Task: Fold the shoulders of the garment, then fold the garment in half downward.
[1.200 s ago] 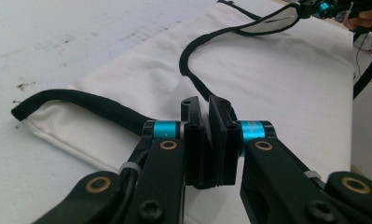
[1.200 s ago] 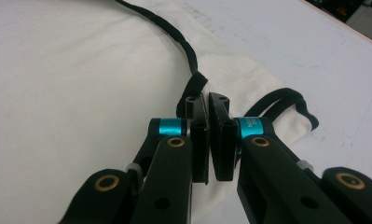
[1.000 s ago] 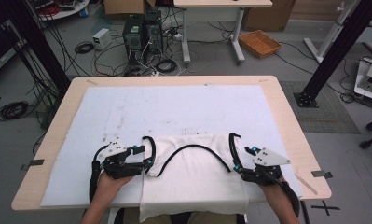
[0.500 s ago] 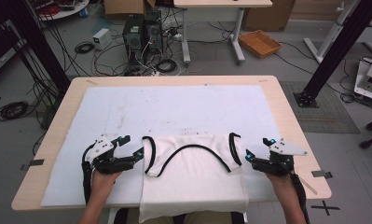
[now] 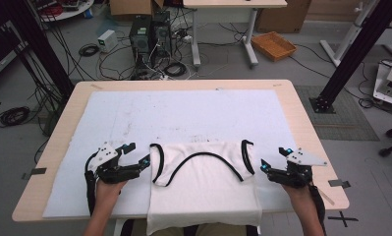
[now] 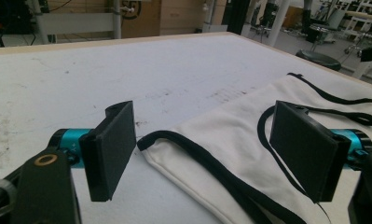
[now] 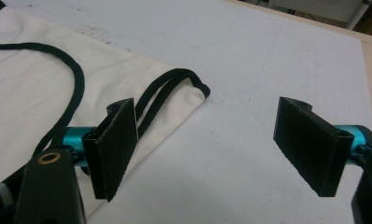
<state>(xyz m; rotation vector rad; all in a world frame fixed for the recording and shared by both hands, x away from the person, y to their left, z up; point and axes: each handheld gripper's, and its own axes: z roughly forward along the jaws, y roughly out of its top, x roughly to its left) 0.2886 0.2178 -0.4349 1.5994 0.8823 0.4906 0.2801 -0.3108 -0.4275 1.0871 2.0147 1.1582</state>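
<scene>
White-padded bench [image 5: 183, 113]; a white tank top [image 5: 203, 187] with black-bound edges is spread flat, hem overhanging the near edge. Judged light, limp, non-slippery; best pinched at the bound shoulder straps. Left hand-held gripper [image 5: 145, 161] and right hand-held gripper [image 5: 263, 166], jaws just opened, are spread, nothing pinched.

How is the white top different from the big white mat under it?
The top has black trim along its neck and armholes; the mat has no trim, only faint grey smudges. The top is much smaller, while the mat covers most of the table. The top hangs over the near edge of the table, while the mat lies wholly on it. Both are white and lie flat.
</scene>
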